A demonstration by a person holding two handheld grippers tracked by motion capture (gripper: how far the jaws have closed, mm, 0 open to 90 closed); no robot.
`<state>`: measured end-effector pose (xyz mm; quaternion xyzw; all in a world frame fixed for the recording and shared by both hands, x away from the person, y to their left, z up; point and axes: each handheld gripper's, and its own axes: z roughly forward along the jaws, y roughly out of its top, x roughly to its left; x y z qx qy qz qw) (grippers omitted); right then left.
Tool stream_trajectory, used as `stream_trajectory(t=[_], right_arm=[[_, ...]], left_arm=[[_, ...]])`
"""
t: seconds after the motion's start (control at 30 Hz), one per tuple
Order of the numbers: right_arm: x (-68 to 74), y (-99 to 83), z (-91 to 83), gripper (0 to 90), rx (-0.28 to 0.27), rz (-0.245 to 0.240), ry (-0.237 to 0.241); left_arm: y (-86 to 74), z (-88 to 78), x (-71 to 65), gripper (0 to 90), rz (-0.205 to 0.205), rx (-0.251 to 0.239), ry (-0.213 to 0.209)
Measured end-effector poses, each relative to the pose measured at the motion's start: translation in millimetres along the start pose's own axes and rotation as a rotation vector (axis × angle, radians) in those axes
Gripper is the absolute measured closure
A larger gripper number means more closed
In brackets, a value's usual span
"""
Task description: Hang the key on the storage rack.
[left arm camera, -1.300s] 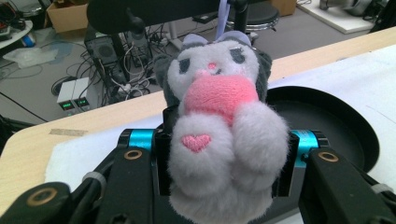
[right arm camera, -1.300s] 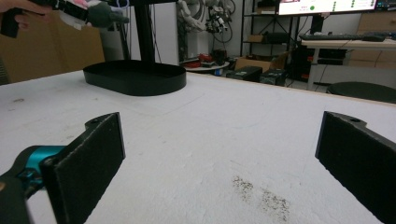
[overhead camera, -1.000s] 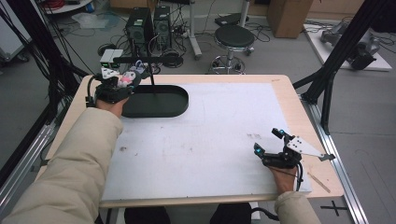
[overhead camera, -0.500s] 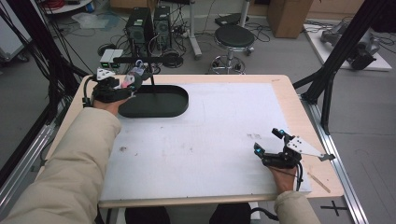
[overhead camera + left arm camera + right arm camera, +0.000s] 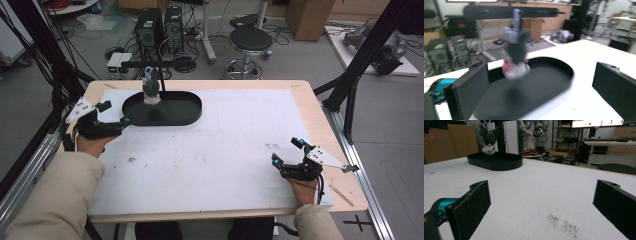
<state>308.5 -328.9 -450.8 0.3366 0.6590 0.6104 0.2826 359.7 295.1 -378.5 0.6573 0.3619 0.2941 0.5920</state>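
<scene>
A small grey-and-white plush toy [image 5: 151,92] hangs by its loop from the black bar [image 5: 145,64] of a stand, over the left end of a black oval tray [image 5: 190,112]. My left gripper [image 5: 116,113] sits left of the tray, low over the table and apart from the toy; its jaws have just been opening and stand open with nothing between them. In the left gripper view the toy [image 5: 515,55] is blurred above the tray [image 5: 549,82]. My right gripper [image 5: 286,151] rests open near the front right of the table. In its view, the toy [image 5: 488,138] and the tray [image 5: 496,161] lie far off.
The white table top [image 5: 235,150] carries a few dark specks [image 5: 564,225] just ahead of the right gripper. Black frame posts [image 5: 360,60] stand at both sides of the table. A stool [image 5: 251,40] and computer towers [image 5: 160,25] stand on the floor beyond the far edge.
The left gripper was up at the toy by the bar; it has let go, opened, and drawn back to the left and down. The toy now hangs free. The right gripper has not moved.
</scene>
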Motion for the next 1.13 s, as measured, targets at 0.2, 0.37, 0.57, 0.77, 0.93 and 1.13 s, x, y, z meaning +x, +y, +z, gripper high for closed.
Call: stream_trajectory(t=[0.2, 0.37, 0.57, 0.77, 0.93, 1.13], right_arm=[[-0.5, 0.0, -0.1, 0.5, -0.005, -0.003, -0.004], [0.9, -0.1, 0.0, 0.5, -0.002, -0.010, -0.008], [0.9, 0.0, 0.0, 0.5, -0.001, -0.018, -0.005], [0.6, -0.2, -0.1, 0.5, -0.003, -0.012, -0.005], [0.4, -0.2, -0.3, 0.5, -0.002, -0.007, -0.002], [0.5, -0.1, 0.1, 0.5, -0.004, -0.017, -0.002]], left_arm=[[-31.0, -30.3, -16.3, 1.7, 0.025, -0.047, -0.025], [-53.5, -46.8, -27.7, 1.7, 0.014, -0.086, -0.008], [-75.6, -54.9, -37.0, 1.7, 0.005, -0.115, 0.011], [-84.1, -57.0, -40.9, 1.7, 0.013, -0.143, 0.014], [-84.5, -57.0, -43.6, 1.7, 0.044, -0.138, 0.028], [-84.7, -57.1, -43.9, 1.7, 0.033, -0.143, 0.046]])
